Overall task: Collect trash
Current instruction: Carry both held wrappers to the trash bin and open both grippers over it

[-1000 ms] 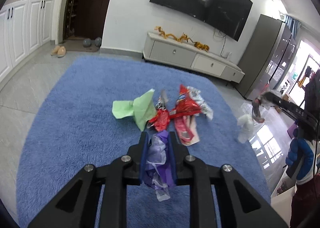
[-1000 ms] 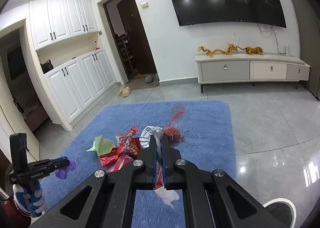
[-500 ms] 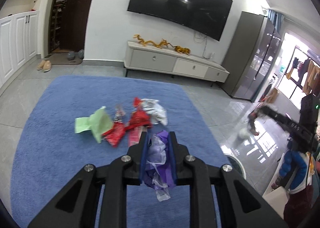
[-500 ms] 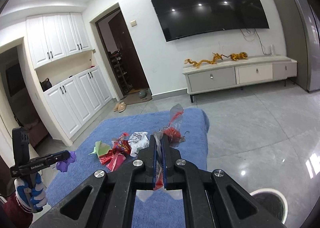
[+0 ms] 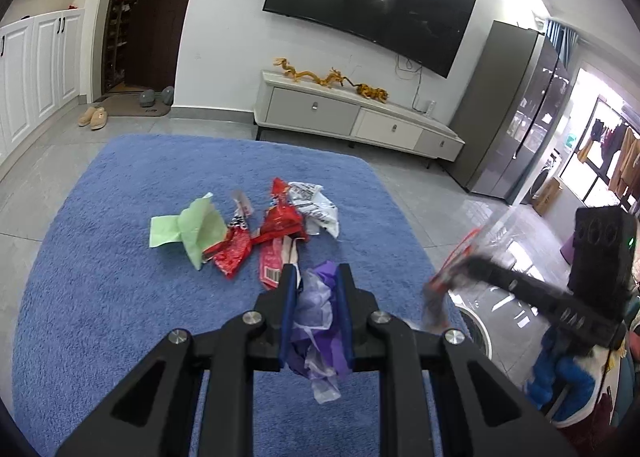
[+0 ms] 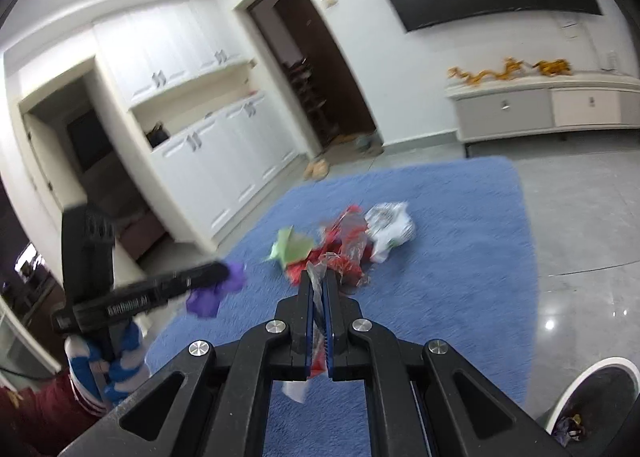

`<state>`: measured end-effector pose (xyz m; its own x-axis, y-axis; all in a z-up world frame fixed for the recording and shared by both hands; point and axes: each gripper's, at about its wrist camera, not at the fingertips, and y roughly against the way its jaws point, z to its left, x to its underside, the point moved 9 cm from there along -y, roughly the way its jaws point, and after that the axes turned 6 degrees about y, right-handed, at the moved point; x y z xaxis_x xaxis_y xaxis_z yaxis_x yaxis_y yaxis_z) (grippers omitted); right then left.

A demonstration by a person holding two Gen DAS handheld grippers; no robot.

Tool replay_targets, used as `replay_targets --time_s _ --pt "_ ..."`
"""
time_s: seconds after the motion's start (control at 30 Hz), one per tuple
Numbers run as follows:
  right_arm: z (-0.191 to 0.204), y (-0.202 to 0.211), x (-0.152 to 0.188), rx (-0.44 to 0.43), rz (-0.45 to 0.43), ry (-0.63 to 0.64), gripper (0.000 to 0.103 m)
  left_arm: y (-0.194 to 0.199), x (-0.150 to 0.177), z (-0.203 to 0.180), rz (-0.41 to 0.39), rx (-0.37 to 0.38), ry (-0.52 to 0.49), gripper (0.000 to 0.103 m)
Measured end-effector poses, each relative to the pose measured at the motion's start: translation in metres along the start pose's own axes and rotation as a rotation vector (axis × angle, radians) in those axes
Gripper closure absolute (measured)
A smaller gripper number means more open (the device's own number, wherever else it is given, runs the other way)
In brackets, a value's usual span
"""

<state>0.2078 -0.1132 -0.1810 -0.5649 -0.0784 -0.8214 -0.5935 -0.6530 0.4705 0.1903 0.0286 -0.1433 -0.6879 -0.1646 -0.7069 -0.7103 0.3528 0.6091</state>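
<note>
My left gripper (image 5: 316, 277) is shut on a crumpled purple plastic wrapper (image 5: 318, 313) and holds it above the blue rug (image 5: 100, 277). My right gripper (image 6: 319, 277) is shut on a clear and red wrapper (image 6: 352, 245); it also shows blurred at the right of the left wrist view (image 5: 444, 281). A pile of trash lies on the rug: a green paper (image 5: 192, 229), red wrappers (image 5: 280, 221) and a white printed bag (image 5: 314, 207). A white-rimmed trash bin (image 6: 592, 401) stands low right in the right wrist view and holds some wrappers.
A white TV cabinet (image 5: 352, 121) stands against the far wall under a wall TV (image 5: 368, 9). White cupboards (image 6: 216, 161) line the left side. Slippers (image 5: 92, 117) lie by the doorway. A grey tiled floor (image 6: 580, 217) surrounds the rug.
Both grippers have kept their wrappers. The right gripper swung left towards the rug and the bin came closer at its lower right. The left view shifted, with the right gripper now near.
</note>
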Motion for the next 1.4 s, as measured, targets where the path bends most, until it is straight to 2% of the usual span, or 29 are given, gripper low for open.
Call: replay_targets --time_s 0.13,0.3,0.4,0.53,0.8,0.93,1.1,1.23,1.4 --pt "-0.029 -0.002 0.029 0.08 0.071 -0.039 0.098 -0.003 0.005 0.0 0.012 0.004 0.001 0.085" --pt "-0.089 0.035 0.061 0.26 0.108 -0.081 0.098 -0.018 0.011 -0.014 0.039 0.031 -0.005 0.085" --pt "-0.119 0.061 0.072 0.338 0.104 -0.118 0.098 -0.026 0.013 -0.028 0.05 0.051 -0.02 0.085" --pt "-0.145 0.081 0.083 0.388 0.081 -0.15 0.098 -0.033 0.015 -0.046 0.061 0.069 -0.044 0.085" --pt "-0.161 0.111 0.07 0.423 -0.004 -0.167 0.098 -0.039 0.006 -0.075 0.067 0.097 -0.078 0.085" --pt "-0.175 0.139 0.067 0.464 -0.05 -0.184 0.098 -0.052 0.0 -0.117 0.085 0.157 -0.123 0.084" --pt "-0.203 0.177 0.078 0.544 -0.083 -0.22 0.098 -0.082 0.008 -0.197 0.138 0.24 -0.22 0.084" --pt "-0.237 0.21 0.102 0.629 -0.087 -0.276 0.098 -0.116 0.028 -0.26 0.208 0.296 -0.282 0.084" --pt "-0.275 0.234 0.134 0.675 -0.075 -0.365 0.098 -0.162 0.063 -0.325 0.31 0.357 -0.32 0.083"
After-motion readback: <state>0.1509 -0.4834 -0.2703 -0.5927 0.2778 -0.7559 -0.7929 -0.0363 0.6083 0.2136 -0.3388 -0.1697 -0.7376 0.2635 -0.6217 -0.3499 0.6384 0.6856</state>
